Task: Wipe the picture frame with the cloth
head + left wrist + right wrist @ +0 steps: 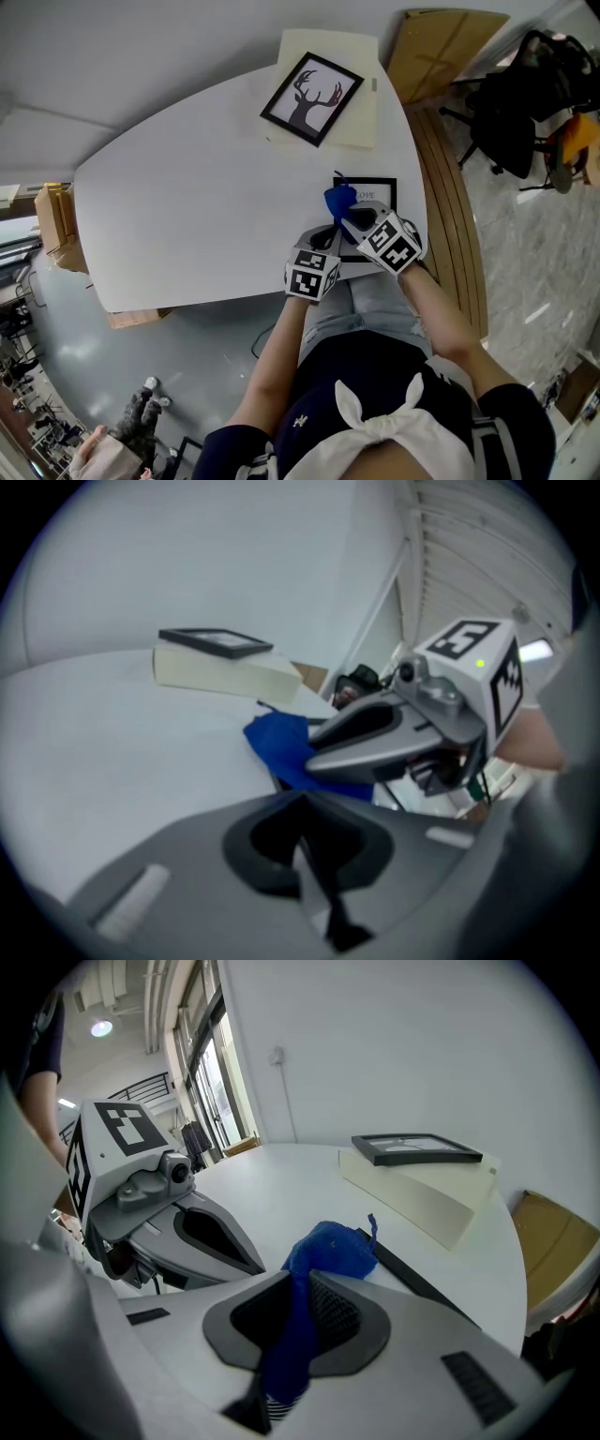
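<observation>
Softly crumpled blue cloth (328, 1251), black rectangular frame (379, 182)

The small black-rimmed rectangular picture frame (377, 192) lies flat on the table near its edge, with white matting inside. The bunched deep-blue fabric cloth (323, 1251) is pinched between the jaws of the right gripper (298, 1288), its crumpled end resting over the frame's near left part.
</observation>
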{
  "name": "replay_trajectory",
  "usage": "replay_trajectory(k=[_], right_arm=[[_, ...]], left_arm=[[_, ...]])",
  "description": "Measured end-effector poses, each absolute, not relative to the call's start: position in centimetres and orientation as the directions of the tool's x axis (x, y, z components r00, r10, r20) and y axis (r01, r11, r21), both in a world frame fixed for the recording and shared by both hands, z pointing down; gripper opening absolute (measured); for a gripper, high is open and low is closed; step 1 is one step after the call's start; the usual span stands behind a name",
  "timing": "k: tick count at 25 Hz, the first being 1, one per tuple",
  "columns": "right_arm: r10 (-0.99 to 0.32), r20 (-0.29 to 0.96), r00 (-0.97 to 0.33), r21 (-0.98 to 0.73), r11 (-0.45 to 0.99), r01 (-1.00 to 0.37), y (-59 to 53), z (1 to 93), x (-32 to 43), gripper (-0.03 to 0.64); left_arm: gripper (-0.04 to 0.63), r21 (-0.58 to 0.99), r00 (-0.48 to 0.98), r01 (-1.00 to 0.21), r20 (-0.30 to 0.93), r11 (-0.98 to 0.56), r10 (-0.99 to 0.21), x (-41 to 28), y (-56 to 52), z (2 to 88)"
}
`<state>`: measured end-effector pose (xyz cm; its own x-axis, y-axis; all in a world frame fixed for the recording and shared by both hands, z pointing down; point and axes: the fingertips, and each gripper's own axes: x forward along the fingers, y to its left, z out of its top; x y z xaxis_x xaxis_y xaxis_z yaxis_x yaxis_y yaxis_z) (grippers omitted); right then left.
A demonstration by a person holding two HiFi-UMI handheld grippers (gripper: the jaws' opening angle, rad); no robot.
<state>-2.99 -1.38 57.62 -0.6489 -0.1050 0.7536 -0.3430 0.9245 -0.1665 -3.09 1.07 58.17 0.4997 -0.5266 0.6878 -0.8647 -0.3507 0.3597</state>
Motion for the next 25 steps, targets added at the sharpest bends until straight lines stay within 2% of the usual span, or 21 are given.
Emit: replay_trajectory(k=[5,11,25], right_arm=[[-0.075,0.764,-0.641,-0.149,0.946,-0.288,-0.8,57.6,-3.0,0.057],[-0.089,0.798,-0.596,-0.029,0.982,-0.185,-1.1,58.0,-2.8,0.057],[-0.117,0.789,-0.603,-0.052,0.965,-0.256,-2.4,58.0,-2.3,0.057]], left_arm=[[0.003,0.355,0.494,-0.868,0.690,-0.348,-0.528,-3.1,1.1,58.2],[0.003,0.354,0.490,-0.870,0.693,-0.342,-0.529,-3.1,1.1,58.3],[0.003,0.349,0.479,-0.877,0.693,-0.331,-0.539,-3.1,1.0,58.3]])
